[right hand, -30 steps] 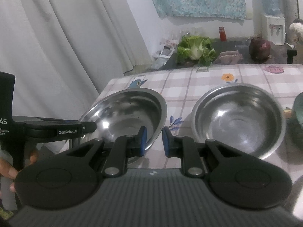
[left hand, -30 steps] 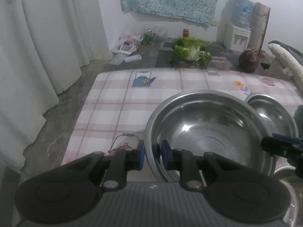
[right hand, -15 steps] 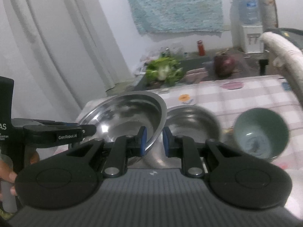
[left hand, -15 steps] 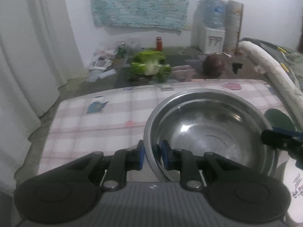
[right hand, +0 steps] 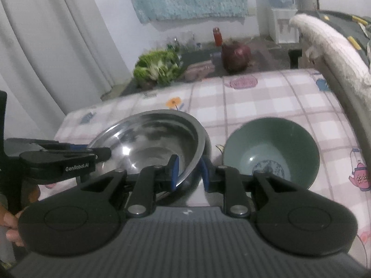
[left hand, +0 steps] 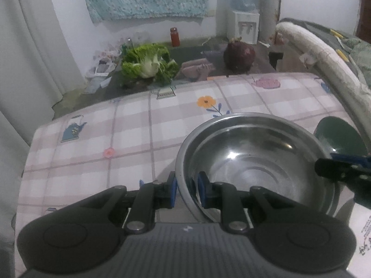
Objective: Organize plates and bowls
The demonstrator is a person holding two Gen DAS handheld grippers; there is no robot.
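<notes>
A large steel bowl (left hand: 255, 162) hangs between both grippers, over the right part of the checked tablecloth (left hand: 92, 150). My left gripper (left hand: 186, 192) is shut on its near rim. In the right wrist view the same bowl (right hand: 148, 143) sits down into a second steel bowl (right hand: 208, 147), whose edge shows just past it. The jaws of my right gripper (right hand: 189, 173) are opening, with the bowl's rim still between the pads and a small gap beside it. A green ceramic bowl (right hand: 271, 153) stands upright directly to the right.
Beyond the table's far edge, on the floor, lie a green cabbage (left hand: 148, 64) and a dark red round vegetable (left hand: 238, 55). A padded rail (left hand: 324, 64) runs along the table's right side. White curtains hang on the left. A hand (right hand: 11, 222) holds the left gripper.
Both grippers carried the large steel bowl to the right and lowered it onto the second steel bowl, next to the green bowl. The right gripper's pads have parted slightly.
</notes>
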